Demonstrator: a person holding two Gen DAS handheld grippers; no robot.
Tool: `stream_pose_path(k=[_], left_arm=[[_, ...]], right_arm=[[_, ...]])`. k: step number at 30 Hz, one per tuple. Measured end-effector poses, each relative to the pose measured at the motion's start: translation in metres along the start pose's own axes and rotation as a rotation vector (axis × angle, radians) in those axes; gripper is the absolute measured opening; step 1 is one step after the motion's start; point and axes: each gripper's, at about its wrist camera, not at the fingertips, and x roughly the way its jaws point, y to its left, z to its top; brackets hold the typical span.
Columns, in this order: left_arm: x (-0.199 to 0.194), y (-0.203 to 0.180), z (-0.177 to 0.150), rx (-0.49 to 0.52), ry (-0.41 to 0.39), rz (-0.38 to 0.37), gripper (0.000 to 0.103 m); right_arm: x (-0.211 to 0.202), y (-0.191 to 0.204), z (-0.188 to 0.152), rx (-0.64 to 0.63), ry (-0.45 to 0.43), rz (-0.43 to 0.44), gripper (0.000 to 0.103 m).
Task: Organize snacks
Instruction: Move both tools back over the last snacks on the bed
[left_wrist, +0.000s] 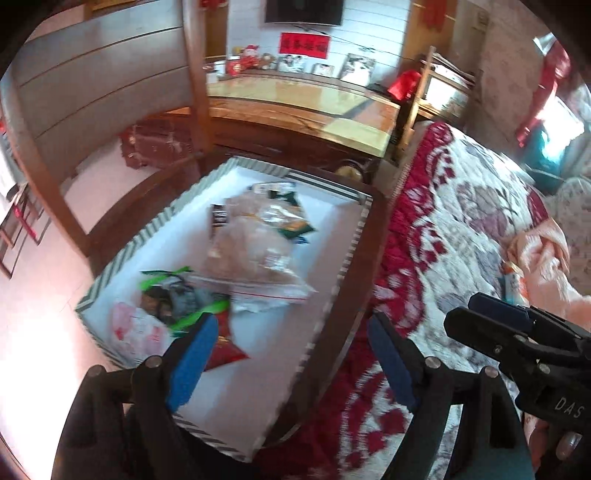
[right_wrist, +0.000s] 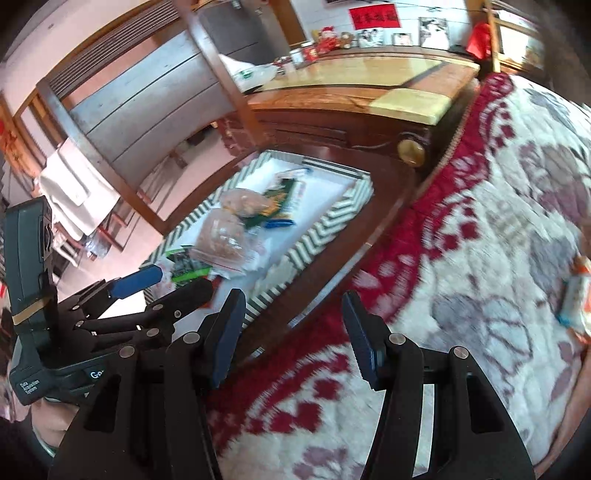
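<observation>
A white box with a green-and-white zigzag rim (left_wrist: 343, 258) (right_wrist: 325, 221) sits on a wooden chair seat. It holds several snacks: clear bags of brown pieces (left_wrist: 255, 243) (right_wrist: 225, 236), a green packet (left_wrist: 291, 221) (right_wrist: 284, 203), a dark green-edged packet (left_wrist: 177, 295), a red packet (left_wrist: 225, 350) and a white-and-red bag (left_wrist: 136, 332). My left gripper (left_wrist: 288, 365) is open and empty above the box's near end. My right gripper (right_wrist: 291, 332) is open and empty over the bed edge. An orange-and-white snack pack (right_wrist: 578, 295) (left_wrist: 511, 280) lies on the bed at the right.
The box rests on a wooden chair (left_wrist: 199, 92) with a slatted back. A bed with a red-and-white floral quilt (left_wrist: 461, 229) (right_wrist: 480, 258) fills the right. A wooden dresser (left_wrist: 303, 99) (right_wrist: 369, 88) stands behind. A peach blanket (left_wrist: 543, 258) lies on the bed.
</observation>
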Motion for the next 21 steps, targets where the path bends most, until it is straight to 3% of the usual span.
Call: stream_pose_path(k=[21], left_arm=[[0.014, -0.128, -0.017, 0.196, 0.067, -0.149, 0.086]], right_arm=[[-0.07, -0.128, -0.078, 0.233, -0.038, -0.159, 0.054]])
